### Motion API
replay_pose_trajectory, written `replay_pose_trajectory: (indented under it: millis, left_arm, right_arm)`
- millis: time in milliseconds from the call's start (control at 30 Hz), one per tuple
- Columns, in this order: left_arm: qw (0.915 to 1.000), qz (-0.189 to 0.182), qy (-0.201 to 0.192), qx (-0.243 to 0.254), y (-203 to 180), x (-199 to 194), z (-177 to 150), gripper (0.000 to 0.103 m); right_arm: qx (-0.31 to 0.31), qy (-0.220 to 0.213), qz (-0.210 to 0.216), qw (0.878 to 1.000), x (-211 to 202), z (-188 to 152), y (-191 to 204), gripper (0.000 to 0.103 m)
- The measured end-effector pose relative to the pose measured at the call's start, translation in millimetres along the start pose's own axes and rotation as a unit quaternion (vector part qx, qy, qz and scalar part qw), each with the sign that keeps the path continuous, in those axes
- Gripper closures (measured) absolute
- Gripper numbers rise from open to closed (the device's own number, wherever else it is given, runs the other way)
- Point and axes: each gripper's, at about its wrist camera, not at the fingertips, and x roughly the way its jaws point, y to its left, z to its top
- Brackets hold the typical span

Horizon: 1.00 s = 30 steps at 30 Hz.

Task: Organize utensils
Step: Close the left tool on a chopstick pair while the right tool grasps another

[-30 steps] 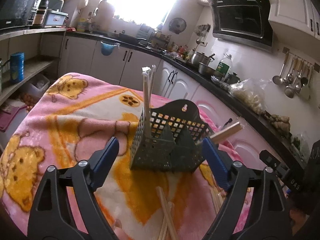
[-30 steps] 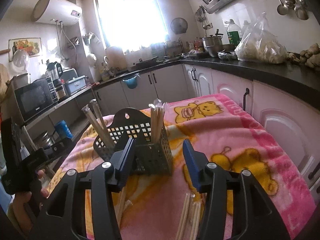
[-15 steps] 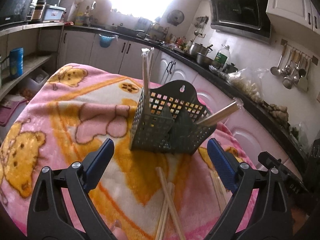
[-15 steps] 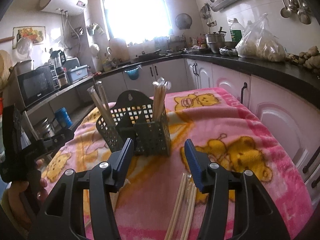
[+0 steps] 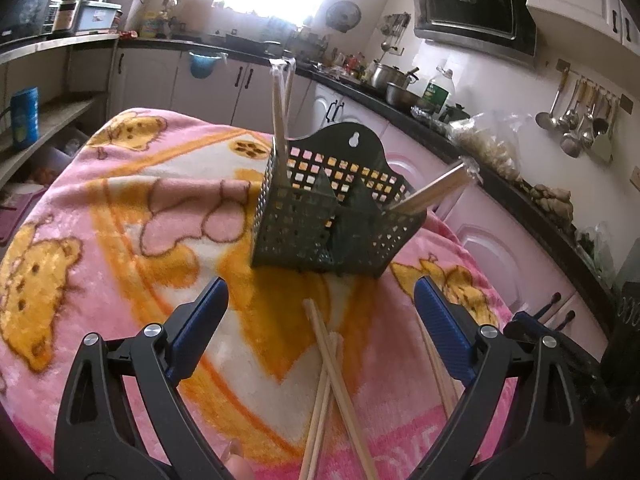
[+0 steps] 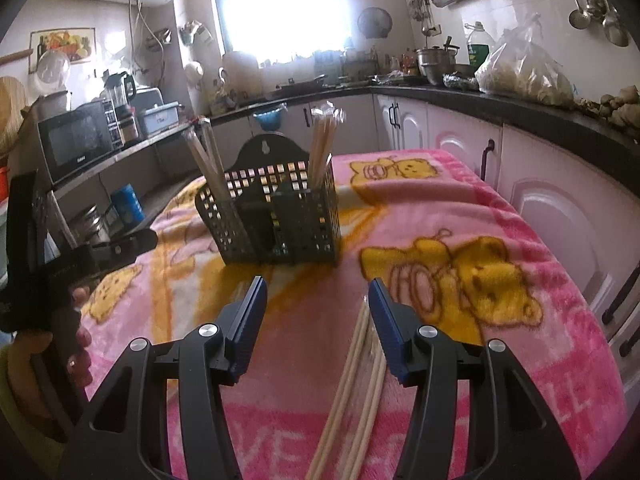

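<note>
Chopsticks (image 5: 328, 364) lie loose on blanket (image 5: 120, 208) in front of caddy (image 5: 332, 216); left gripper (image 5: 320, 304) and right gripper (image 6: 318, 300) both spread wide, empty, touching nothing.

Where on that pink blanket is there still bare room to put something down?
The blanket is bare to the left of the green basket, and also to its right, over the yellow bear print. It is crowded in front of the basket, where loose chopsticks lie crossed between the two open grippers.

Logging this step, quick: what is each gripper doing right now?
Left gripper: open, holding nothing.
Right gripper: open, holding nothing, above loose chopsticks.
</note>
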Motion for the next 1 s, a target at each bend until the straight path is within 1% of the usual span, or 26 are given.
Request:
replay_pose_trajectory:
  millis: [200,367,467,500,533,633,667,733,833,1000]
  left_arm:
    - [0.9996,-0.008,0.027,-0.001,-5,11,-9,0.018]
    - [0.9985,-0.013,0.054,0.001,-8,25,-17,0.018]
    - [0.9973,-0.014,0.072,0.000,-9,36,-20,0.018]
    - [0.9968,-0.013,0.078,0.001,-9,39,-21,0.020]
    - [0.9964,-0.012,0.083,0.004,-9,43,-23,0.027]
    - [0.9949,-0.011,0.100,0.008,-9,54,-26,0.039]
    - [0.9944,-0.011,0.105,0.007,-9,58,-26,0.041]
    - [0.9927,-0.011,0.120,0.003,-6,66,-27,0.051]
    - [0.9896,-0.014,0.143,-0.013,-2,80,-30,0.055]
    - [0.9849,-0.023,0.168,-0.037,6,95,-31,0.058]
  right_arm:
    - [0.000,0.031,-0.001,1.000,5,-14,-5,0.053]
    - [0.006,0.050,-0.002,0.999,10,-22,-12,0.056]
    - [0.006,0.058,-0.003,0.998,15,-23,-14,0.061]
    - [0.005,0.060,-0.004,0.998,17,-23,-15,0.061]
    - [0.005,0.064,-0.004,0.998,20,-22,-15,0.062]
    - [0.003,0.082,0.003,0.997,31,-21,-16,0.070]
    - [0.002,0.085,0.005,0.996,34,-20,-16,0.071]
    - [-0.001,0.097,0.005,0.995,44,-19,-16,0.072]
    - [-0.002,0.115,0.009,0.993,59,-16,-16,0.074]
    - [-0.003,0.141,-0.005,0.990,85,-9,-20,0.074]
